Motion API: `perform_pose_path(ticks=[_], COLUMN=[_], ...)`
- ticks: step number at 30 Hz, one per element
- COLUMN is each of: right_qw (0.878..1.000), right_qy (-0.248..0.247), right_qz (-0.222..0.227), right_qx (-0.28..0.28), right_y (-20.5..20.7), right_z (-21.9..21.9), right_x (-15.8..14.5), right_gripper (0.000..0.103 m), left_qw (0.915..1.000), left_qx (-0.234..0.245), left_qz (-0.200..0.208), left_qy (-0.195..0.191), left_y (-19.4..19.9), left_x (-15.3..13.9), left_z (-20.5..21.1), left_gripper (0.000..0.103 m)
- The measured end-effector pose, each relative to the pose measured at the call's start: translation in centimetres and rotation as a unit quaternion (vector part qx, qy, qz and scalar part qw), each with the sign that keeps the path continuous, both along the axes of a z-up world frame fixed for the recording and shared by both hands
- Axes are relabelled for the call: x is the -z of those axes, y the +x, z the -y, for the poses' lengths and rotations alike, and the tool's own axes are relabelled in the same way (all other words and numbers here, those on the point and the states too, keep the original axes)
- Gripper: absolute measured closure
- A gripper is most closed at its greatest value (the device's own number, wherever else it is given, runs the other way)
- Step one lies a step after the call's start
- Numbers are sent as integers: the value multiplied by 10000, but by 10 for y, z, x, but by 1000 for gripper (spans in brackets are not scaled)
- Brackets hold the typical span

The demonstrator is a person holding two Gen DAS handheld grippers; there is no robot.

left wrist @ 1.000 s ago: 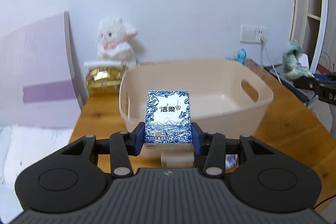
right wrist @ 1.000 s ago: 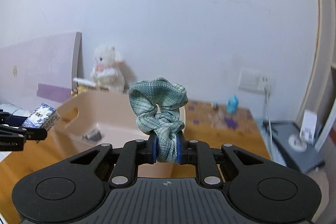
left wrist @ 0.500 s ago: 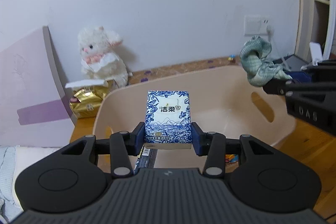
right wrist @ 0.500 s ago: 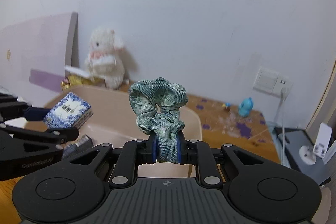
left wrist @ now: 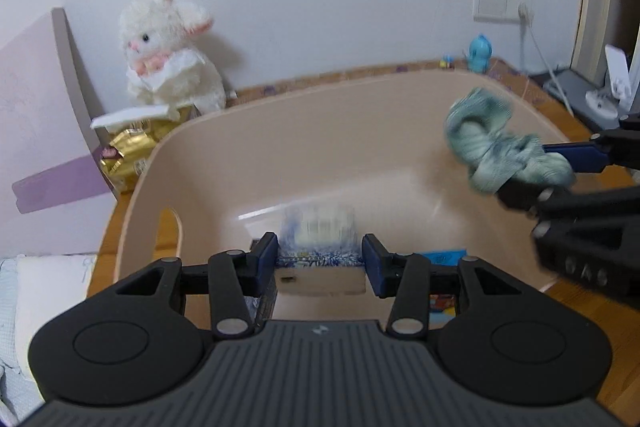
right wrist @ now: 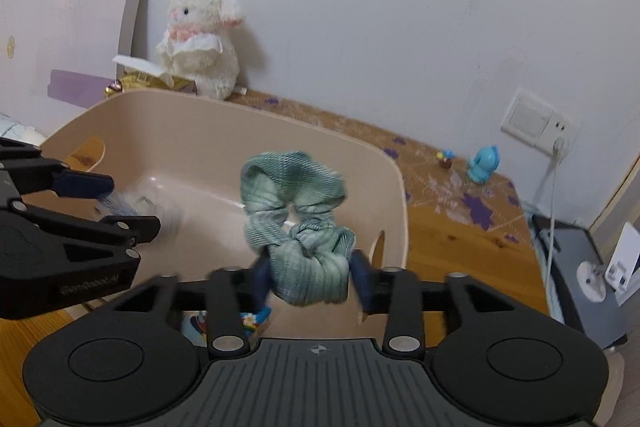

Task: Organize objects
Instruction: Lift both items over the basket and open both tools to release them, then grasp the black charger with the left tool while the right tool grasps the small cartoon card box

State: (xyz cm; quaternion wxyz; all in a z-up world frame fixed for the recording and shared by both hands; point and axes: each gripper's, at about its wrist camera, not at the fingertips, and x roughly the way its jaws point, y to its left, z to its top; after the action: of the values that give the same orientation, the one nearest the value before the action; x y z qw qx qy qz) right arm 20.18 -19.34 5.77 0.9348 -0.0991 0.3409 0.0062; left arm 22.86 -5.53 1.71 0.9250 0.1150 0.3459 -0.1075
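A beige plastic basket (left wrist: 304, 131) stands on the wooden table; it also shows in the right wrist view (right wrist: 192, 143). My left gripper (left wrist: 320, 261) is open over the basket, and the blue-and-white tissue pack (left wrist: 318, 235) is blurred just beyond its fingers, loose. My right gripper (right wrist: 310, 277) has its jaws spread over the basket, and the green scrunchie (right wrist: 298, 215) hangs blurred between them, no longer squeezed. The scrunchie also shows in the left wrist view (left wrist: 492, 147).
A white plush lamb (left wrist: 168, 55) and a gold packet (left wrist: 128, 155) sit behind the basket by the wall. A small blue figure (right wrist: 484, 163), a wall socket (right wrist: 536, 123) with a cable, and grey devices (right wrist: 592, 267) are to the right. Colourful packets (left wrist: 444, 259) lie in the basket.
Both grippers moved over the basket and opened. The tissue pack left the left gripper's grip and drops blurred; the scrunchie is released between the right jaws.
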Motion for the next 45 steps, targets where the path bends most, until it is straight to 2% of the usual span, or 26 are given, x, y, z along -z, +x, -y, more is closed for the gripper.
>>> perform_pose_path(ticks=[1,2,4,6,8,10,14,17,23,35,45], right_qw=[10000,9999,9995,9990,9985,9978,9964,9957,9967,9927,9891], right_qy=[-12,8,85,174,253,345,555,690,730,1132,1316], right_qz=[73,158,309,418,494,573,648,618,359,-403,-651], right_qx=[2,-14,-31,-44,-42,-29,4,4,-4,114,148], right_y=[-3,-8,-17,-27,-37,-48,-71,-88,-106,-96,-76], right_z=[0,0,0,1,2,4,7,9,8,-10,-25], right_x=[-4,-9,-18,-26,-32,-37,-40,-39,-16,61,86], right_gripper=[43,38,28,24,20,11,10,5,1,1,1], left_qw=[10000,9999,9997,9995,9991,9988,9985,9983,9988,9997,9984], left_qx=[4,-2,-23,-7,-46,-65,-115,-158,-171,-208,-383], left_qz=[28,85,204,277,359,424,514,542,422,-153,-412], left_qy=[-26,-82,-128,-156,-204,-218,-149,-162,-161,24,34], left_y=[-2,-6,-13,-19,-25,-32,-45,-59,-81,-88,-80], left_x=[-4,-8,-17,-25,-31,-35,-35,-32,-17,39,60], left_z=[1,0,-3,-8,-14,-21,-35,-46,-60,-69,-80], left_gripper=[30,26,24,24,20,12,12,12,12,12,12])
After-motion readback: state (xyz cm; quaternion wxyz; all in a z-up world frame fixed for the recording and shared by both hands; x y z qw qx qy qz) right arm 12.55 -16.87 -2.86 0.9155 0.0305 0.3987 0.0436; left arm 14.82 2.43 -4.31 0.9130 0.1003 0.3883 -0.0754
